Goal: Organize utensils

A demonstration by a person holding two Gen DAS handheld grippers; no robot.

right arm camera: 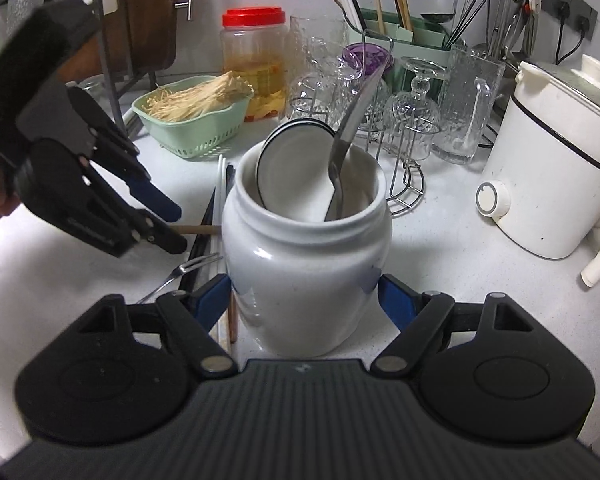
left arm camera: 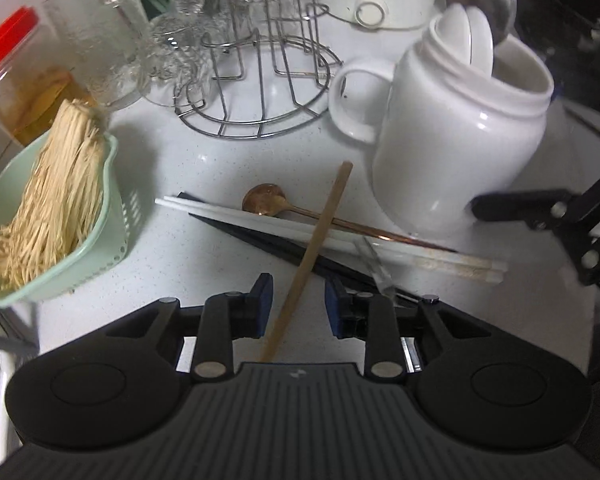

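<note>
White counter holds chopsticks; left gripper gapes around a wooden chopstick, right gripper clamps the white jar.

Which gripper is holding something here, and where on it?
Right gripper clamps the white jar around its lower body. Left gripper straddles a wooden chopstick, jaws open, not gripping.

Speckled white countertop, brightly lit

On the counter near the jar lie two white chopsticks, one wooden chopstick, one copper spoon and one fork. The jar holds one ladle.
</note>
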